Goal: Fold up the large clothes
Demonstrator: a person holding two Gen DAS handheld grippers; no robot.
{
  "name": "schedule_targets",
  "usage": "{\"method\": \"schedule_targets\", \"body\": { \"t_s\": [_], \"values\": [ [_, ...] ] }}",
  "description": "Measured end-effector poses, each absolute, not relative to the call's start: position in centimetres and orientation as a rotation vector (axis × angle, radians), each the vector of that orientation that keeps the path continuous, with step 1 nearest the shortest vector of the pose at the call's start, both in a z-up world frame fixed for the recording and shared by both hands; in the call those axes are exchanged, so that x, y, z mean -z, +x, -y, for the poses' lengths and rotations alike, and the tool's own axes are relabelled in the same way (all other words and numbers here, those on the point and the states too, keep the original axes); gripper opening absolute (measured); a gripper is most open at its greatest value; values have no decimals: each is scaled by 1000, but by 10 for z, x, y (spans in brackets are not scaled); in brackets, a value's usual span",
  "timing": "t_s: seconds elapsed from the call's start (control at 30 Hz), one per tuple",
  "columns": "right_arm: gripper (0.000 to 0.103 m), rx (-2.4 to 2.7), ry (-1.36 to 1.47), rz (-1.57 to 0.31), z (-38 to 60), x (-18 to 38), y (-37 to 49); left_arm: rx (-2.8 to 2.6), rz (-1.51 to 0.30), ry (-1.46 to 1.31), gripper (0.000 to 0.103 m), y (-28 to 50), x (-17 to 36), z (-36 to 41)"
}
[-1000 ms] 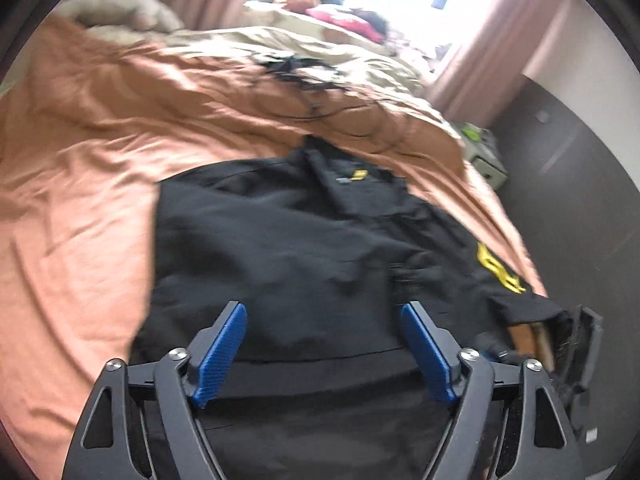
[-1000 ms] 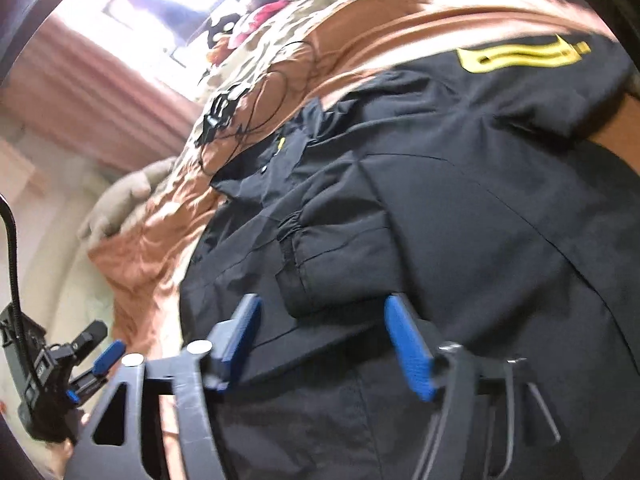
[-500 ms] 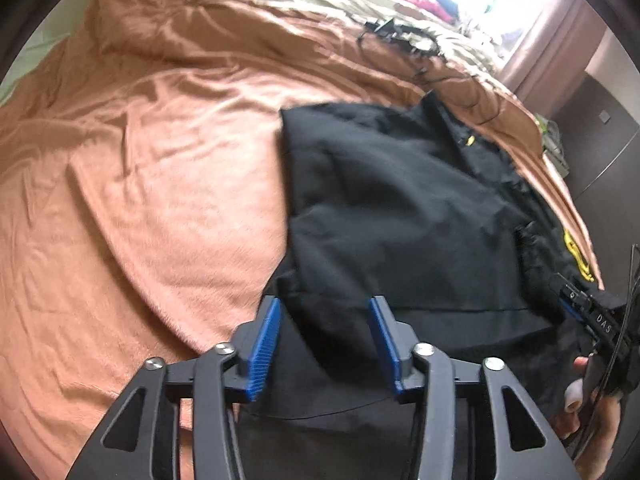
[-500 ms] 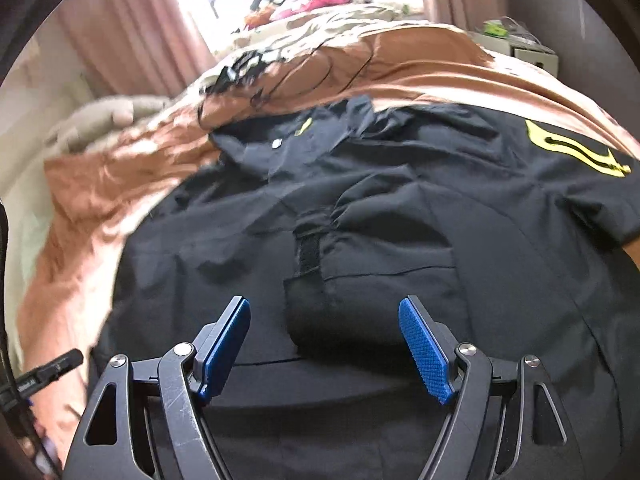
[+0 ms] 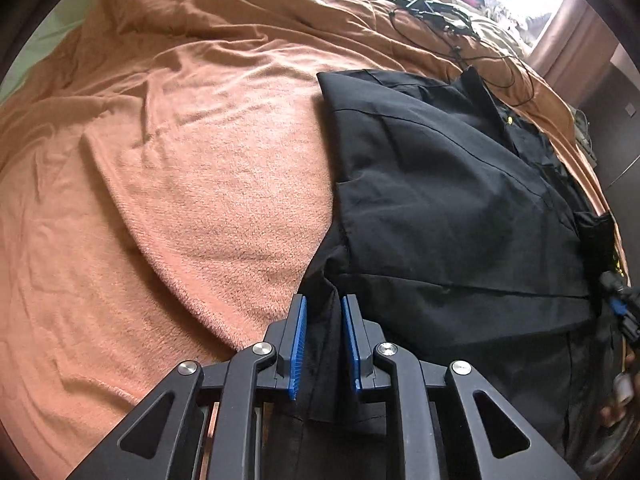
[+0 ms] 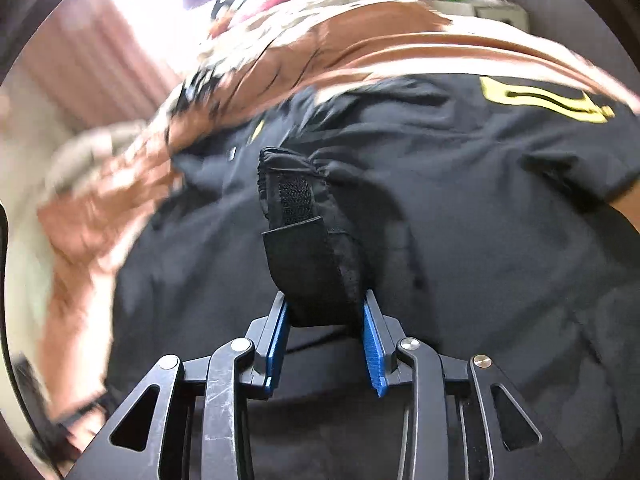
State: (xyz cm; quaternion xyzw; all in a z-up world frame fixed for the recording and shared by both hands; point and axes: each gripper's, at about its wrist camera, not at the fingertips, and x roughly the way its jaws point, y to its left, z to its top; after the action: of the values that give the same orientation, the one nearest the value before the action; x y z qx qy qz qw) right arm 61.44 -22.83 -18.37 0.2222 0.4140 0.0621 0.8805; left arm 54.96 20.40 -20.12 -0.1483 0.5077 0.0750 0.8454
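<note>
Black jacket (image 5: 448,200) lies spread on the orange blanket (image 5: 180,168) of the bed, collar toward the far end by the window, hem toward the near edge; long axis runs near-to-far. 1 sleeve is already laid across the body, its cuff (image 6: 308,232) with a velcro tab sitting on the middle of the chest; the other sleeve, marked with a yellow print (image 6: 544,98), extends to the right. Left gripper (image 5: 323,344) sits at the near-left corner of the jacket, at the hem edge where black cloth meets blanket. Its jaws are closing, narrow gap between the blue pads (image 5: 298,344), with a fold of hem cloth standing in that gap; whether the pads already bite the cloth is not clear, so I read it as not yet clamped. Right gripper (image 6: 325,340) is over the middle of the jacket, jaws closing, both pads (image 6: 370,340) pressing the sides of the cuff, which bulges up out of them: cuff is grasped. Key relation: the left fingers are at the garment's near-left edge with the bulk of the jacket lying right and far of them, so a fold from here would carry cloth rightward or far-ward across the body. Left gripper points steeply down at the bed; right gripper points down at a shallower slant, toward the collar. Right view is motion-blurred, so background detail there is unreliable. The right gripper shows at the far right edge of the left view, just beside the jacket's right side.
</note>
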Motion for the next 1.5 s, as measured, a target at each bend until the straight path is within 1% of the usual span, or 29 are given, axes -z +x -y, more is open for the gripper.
{"method": "schedule_targets", "body": {
  "t_s": [0.07,0.13,0.17,0.3,0.37,0.53,0.63,0.67,0.7,0.73,0.77,0.8,0.83,0.9,1.07,1.3,1.37,1.4,1.43,1.47,1.5],
  "values": [
    [35,-101,493,-853,249,176,615,-159,-1069,-315,20,548,198,-203],
    [44,-46,524,-854,274,174,612,-157,-1068,-320,20,546,196,-203],
    [45,-26,555,-859,287,175,611,-157,-1069,-321,20,545,196,-203],
    [46,-50,798,-887,336,194,600,-155,-1065,-329,20,543,195,-200],
    [46,-37,867,-914,348,206,593,-158,-1064,-329,20,544,195,-198],
    [46,-79,927,-930,348,220,582,-168,-1063,-315,20,545,196,-194],
    [46,-129,929,-932,341,223,590,-172,-1061,-299,20,547,197,-192],
    [44,-155,933,-932,336,226,593,-174,-1060,-292,20,548,198,-191],
    [38,-170,932,-934,333,230,599,-175,-1060,-286,20,549,198,-191],
    [28,-175,925,-944,328,233,607,-177,-1060,-280,20,550,199,-192],
    [21,-167,913,-956,325,237,613,-180,-1059,-277,20,551,200,-192],
    [8,-156,896,-962,324,241,620,-184,-1059,-273,20,553,201,-192],
    [5,-161,888,-957,323,243,625,-188,-1058,-270,20,554,203,-193],
    [3,-171,875,-943,320,246,634,-196,-1056,-265,20,556,205,-194],
    [2,-166,864,-931,316,242,657,-196,-1049,-254,20,563,207,-195],
    [2,-169,838,-924,313,239,651,-222,-1059,-253,20,568,207,-196],
    [5,-170,867,-939,317,238,646,-240,-1070,-261,22,568,204,-195],
    [10,-161,878,-944,320,236,643,-249,-1080,-268,24,568,202,-194],
    [22,-153,878,-940,322,232,640,-254,-1087,-277,32,567,201,-193],
    [31,-148,874,-930,325,227,635,-253,-1088,-294,44,565,197,-192],
    [46,-146,863,-914,327,219,630,-242,-1072,-313,50,562,191,-189]
  ]
}}
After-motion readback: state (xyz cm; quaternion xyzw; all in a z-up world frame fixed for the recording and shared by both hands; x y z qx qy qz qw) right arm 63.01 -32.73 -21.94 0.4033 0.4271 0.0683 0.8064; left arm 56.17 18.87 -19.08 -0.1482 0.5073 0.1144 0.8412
